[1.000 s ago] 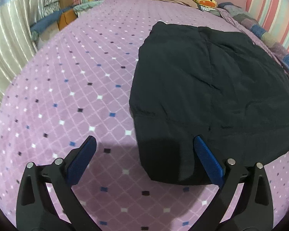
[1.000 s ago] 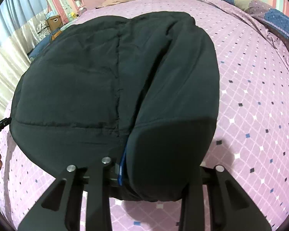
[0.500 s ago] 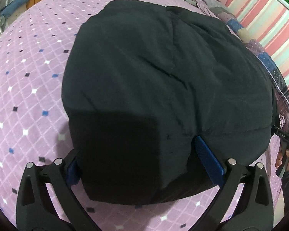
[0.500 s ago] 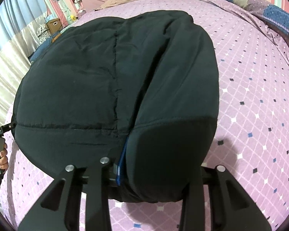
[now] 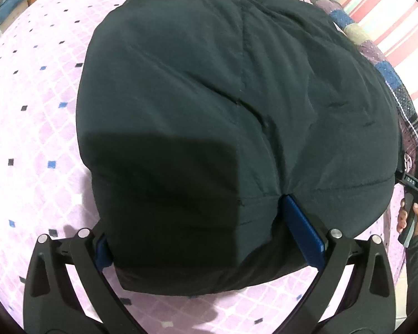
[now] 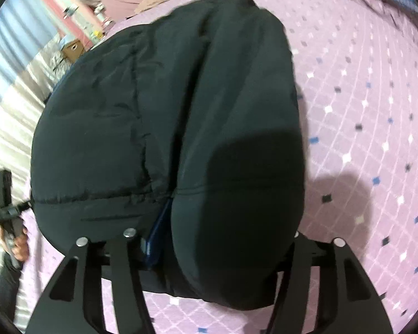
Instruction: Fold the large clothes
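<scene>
Our left gripper (image 5: pixel 209 239) stands wide around the black jacket's (image 5: pixel 237 111) near fold on the bed (image 5: pixel 36 111); our right gripper's (image 6: pixel 223 239) jaws, just opening, straddle another fold.

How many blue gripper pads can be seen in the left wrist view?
2. One pad sits right of the near end of the black jacket; the other pad peeks out at its left, mostly hidden by the fabric.

My two wrist cameras looked steeply down from close above the near edge of the same dark jacket (image 5: pixel 237 111) on the bed (image 6: pixel 376 111).
</scene>
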`<action>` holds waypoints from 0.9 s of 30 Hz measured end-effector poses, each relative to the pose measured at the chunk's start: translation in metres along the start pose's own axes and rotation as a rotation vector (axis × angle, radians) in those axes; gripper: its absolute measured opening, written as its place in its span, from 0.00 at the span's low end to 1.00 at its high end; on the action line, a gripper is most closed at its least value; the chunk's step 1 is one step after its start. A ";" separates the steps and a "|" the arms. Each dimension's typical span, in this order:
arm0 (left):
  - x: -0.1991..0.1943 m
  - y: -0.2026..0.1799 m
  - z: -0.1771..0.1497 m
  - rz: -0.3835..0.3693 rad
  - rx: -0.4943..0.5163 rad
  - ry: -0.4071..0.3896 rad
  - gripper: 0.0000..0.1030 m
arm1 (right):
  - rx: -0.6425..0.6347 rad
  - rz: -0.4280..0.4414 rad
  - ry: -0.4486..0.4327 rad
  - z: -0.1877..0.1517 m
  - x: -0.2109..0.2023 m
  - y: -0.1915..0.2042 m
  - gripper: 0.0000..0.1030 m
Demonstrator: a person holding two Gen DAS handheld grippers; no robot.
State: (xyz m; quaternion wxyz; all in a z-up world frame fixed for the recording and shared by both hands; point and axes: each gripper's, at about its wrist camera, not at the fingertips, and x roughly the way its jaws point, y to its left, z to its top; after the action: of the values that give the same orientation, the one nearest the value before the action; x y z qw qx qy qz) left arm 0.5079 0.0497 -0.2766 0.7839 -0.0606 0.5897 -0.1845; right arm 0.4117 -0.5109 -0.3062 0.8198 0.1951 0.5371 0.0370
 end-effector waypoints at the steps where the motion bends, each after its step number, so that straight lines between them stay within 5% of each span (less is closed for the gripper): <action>1: 0.001 -0.003 0.001 -0.003 -0.001 0.001 0.97 | 0.009 0.009 0.002 0.000 -0.001 -0.002 0.58; 7: -0.001 -0.007 -0.003 -0.078 -0.021 0.009 0.97 | 0.053 0.054 0.040 0.002 -0.001 -0.013 0.62; 13: 0.002 -0.020 0.005 -0.031 -0.020 0.003 0.92 | 0.099 0.082 0.045 0.008 0.006 -0.025 0.73; 18: -0.008 -0.044 0.006 0.043 0.043 -0.019 0.68 | 0.012 0.030 -0.009 0.003 -0.002 -0.013 0.56; 27: -0.006 -0.084 0.011 0.189 0.121 -0.040 0.48 | -0.097 -0.066 -0.060 0.004 -0.014 0.001 0.36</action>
State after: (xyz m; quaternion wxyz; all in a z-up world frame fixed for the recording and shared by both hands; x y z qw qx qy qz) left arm 0.4980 -0.0274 -0.2415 0.8116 0.0390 0.5650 -0.1436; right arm 0.4099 -0.5152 -0.2926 0.8448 0.1385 0.5161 0.0300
